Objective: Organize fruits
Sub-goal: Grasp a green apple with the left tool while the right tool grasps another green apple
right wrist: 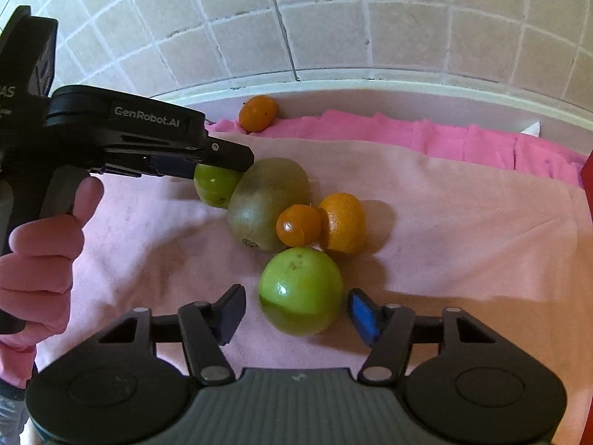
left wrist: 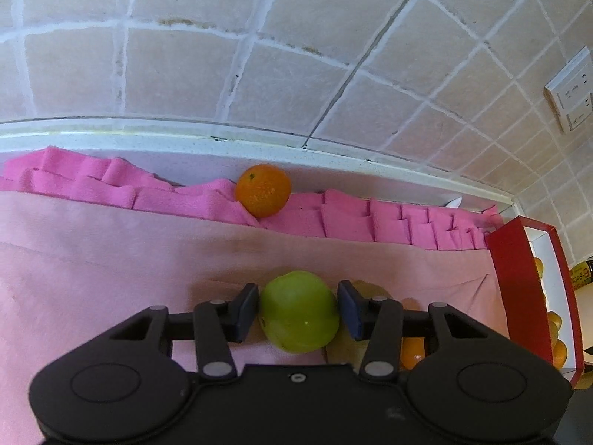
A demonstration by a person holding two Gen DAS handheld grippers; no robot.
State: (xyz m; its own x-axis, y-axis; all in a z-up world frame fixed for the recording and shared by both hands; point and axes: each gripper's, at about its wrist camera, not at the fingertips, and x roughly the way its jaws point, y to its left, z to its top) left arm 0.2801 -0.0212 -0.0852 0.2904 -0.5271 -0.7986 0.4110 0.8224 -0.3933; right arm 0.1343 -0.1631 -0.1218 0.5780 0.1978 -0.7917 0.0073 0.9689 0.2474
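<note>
My left gripper (left wrist: 298, 309) has its pads against both sides of a small green fruit (left wrist: 298, 311) on the pink cloth; from the right wrist view that fruit (right wrist: 213, 187) sits under the left gripper (right wrist: 207, 165), beside a kiwi (right wrist: 265, 204). My right gripper (right wrist: 294, 309) is open around a second green fruit (right wrist: 301, 291), with gaps on both sides. A small tangerine (right wrist: 298, 224) and an orange (right wrist: 343, 222) lie just beyond it. Another orange (left wrist: 263, 190) rests at the cloth's far edge by the wall and also shows in the right wrist view (right wrist: 258, 113).
A red box (left wrist: 519, 289) holding several orange fruits stands at the right end of the cloth. A tiled wall (left wrist: 259, 55) with a white ledge runs behind. A wall socket (left wrist: 572, 91) is at the far right. Folded bright pink cloth (left wrist: 352, 218) lines the back.
</note>
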